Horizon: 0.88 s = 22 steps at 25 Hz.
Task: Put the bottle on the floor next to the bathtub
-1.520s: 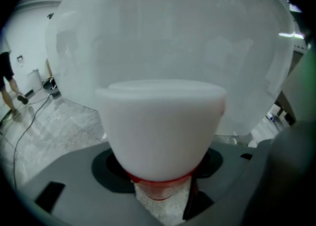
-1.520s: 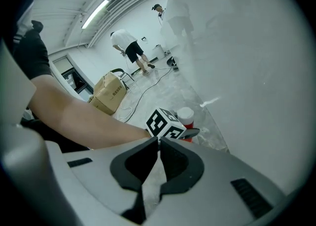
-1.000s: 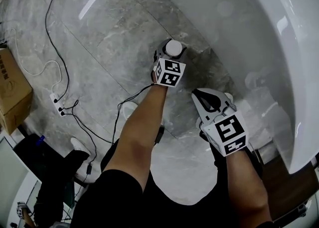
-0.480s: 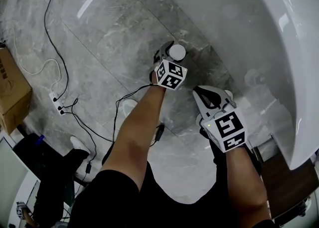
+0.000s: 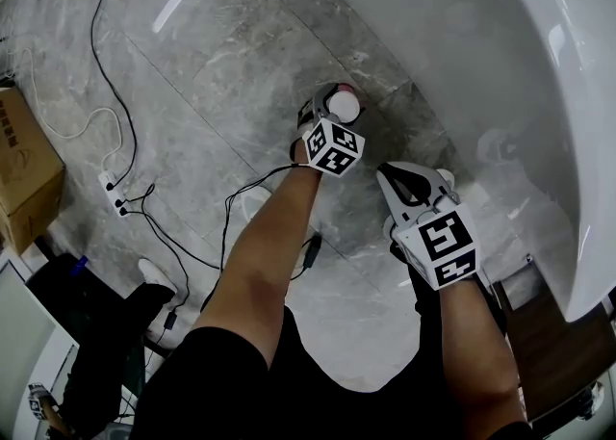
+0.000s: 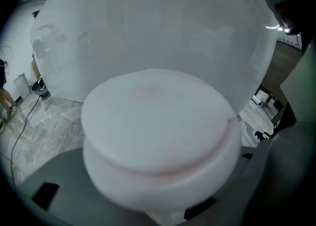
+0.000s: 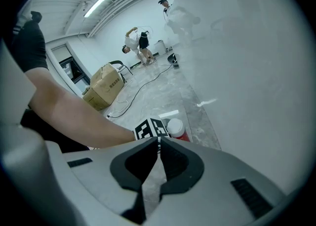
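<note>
My left tool (image 5: 330, 109) is down at the grey marble floor (image 5: 221, 72), its jaws spreading, with the red bottle with a white round cap (image 5: 345, 99) standing between them. The bottle sits upright on the floor, just beside the curved wall of the white bathtub (image 5: 462, 43). My right tool (image 5: 393, 178) hangs near it, jaws pressed together with nothing between them.

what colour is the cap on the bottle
White. The bottle cap shows best in the left gripper view, where it fills most of the frame.
</note>
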Motion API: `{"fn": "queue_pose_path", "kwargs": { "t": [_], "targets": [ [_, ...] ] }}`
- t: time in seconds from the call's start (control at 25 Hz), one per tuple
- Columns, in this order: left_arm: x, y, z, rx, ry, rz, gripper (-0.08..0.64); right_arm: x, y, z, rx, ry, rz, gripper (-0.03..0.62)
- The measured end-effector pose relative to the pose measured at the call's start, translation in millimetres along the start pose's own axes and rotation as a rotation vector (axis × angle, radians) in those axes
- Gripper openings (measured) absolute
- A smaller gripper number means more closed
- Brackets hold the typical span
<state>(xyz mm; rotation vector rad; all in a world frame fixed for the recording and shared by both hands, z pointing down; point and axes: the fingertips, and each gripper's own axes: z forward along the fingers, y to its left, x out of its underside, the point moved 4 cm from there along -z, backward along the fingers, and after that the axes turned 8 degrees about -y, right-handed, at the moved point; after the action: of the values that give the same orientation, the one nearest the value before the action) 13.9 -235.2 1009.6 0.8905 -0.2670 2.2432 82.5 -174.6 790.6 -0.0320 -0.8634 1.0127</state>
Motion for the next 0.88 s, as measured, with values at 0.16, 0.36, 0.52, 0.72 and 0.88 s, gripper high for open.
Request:
{"fn": "queue_pose_path", "kwargs": {
  "t": [0.16,0.36,0.52,0.72,0.88],
  "targets": [
    [0.9,-1.2,-0.2,0.0,0.02,0.016,0.318,-1.5,-1.3,-1.5,0.007,-0.007,0.0,0.04],
    [9.9,1.2,-7.2,-0.042,0.046,-0.004,0.318,1.5,-0.7,-5.0,0.011,-0.011,0.007,0.04],
    [21.1,-4.3,-24.6,-0.034,0.08,0.01,0.318,0.8,1.7,-9.2,0.018,-0.019,0.017,0.04],
    [32.3,-5.1,-66.1,-0.016,0.12,-0.012,0.316,-9.1,11.5,-12.2,0.033,-0.078,0.075,0.038],
    [17.0,0.5,-115.4,-0.003,0.1,-0.032,0.297,-25.9,31.4,-23.0,0.062,-0.142,0.09,0.038]
  ]
}}
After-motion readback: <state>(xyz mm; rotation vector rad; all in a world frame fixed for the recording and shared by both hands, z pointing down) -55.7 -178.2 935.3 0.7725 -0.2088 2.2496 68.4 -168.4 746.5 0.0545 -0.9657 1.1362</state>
